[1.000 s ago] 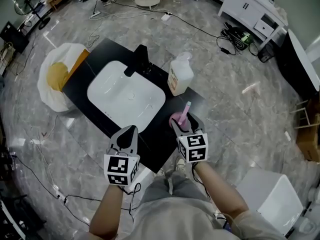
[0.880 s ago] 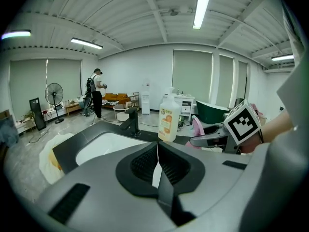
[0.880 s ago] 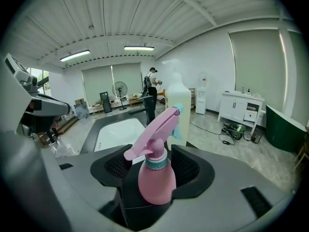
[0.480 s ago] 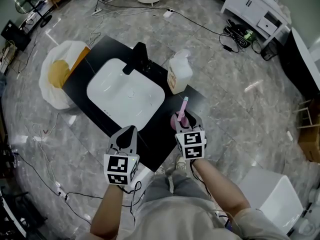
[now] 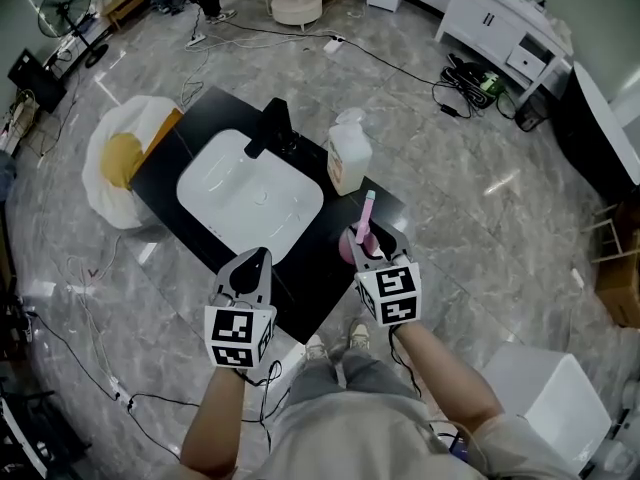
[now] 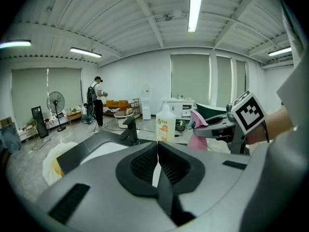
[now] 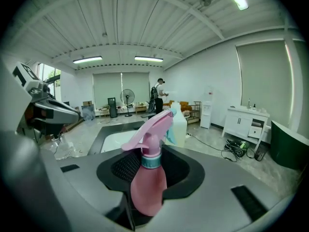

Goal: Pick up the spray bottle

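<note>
Closing on the pink spray bottle (image 7: 147, 187), the right gripper (image 7: 149, 167) has both pads against the body just below the teal collar, w/ the trigger head sticking up past the jaws. That grip reads only in the right gripper view. Head view gives the place instead: bottle upright at the counter (image 5: 300, 290)'s near-right edge; can't tell there if its base touches the top. Left gripper (image 6: 157, 159): jaws together, nothing betw. them, plain in its own view. Head view puts it over the near-left edge, apart from the bottle. Beyond sit the white sink (image 5: 250, 190) w/ black faucet (image 5: 272, 128), & a soap jug (image 5: 346, 154) by the far-right edge. Gripper views add the ceiling strip lights (image 6: 195, 8).
</note>
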Motion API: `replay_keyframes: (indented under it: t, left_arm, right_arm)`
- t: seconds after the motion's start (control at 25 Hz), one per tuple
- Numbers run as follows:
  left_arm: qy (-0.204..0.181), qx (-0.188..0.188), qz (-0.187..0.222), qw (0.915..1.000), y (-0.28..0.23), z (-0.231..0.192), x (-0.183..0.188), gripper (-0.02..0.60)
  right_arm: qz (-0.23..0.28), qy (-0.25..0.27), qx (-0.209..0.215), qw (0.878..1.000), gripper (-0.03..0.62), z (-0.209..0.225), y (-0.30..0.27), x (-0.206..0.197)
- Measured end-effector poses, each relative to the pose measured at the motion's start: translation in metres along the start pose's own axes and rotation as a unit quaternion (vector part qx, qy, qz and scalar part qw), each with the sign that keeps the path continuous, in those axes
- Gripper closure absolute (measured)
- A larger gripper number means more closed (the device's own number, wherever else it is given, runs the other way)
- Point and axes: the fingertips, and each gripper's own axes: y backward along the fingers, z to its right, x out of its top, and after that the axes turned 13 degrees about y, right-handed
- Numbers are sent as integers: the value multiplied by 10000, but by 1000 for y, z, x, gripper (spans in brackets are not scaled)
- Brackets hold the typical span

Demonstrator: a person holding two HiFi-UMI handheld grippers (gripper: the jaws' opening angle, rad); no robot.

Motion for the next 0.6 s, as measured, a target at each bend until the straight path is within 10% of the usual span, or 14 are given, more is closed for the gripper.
replay_keyframes:
  t: [0.6]
  left_arm:
    - [-991, 101, 924, 9907, 64, 39, 101, 560]
  right_arm:
    - [1556, 484, 109, 9866, 433, 27, 114, 146]
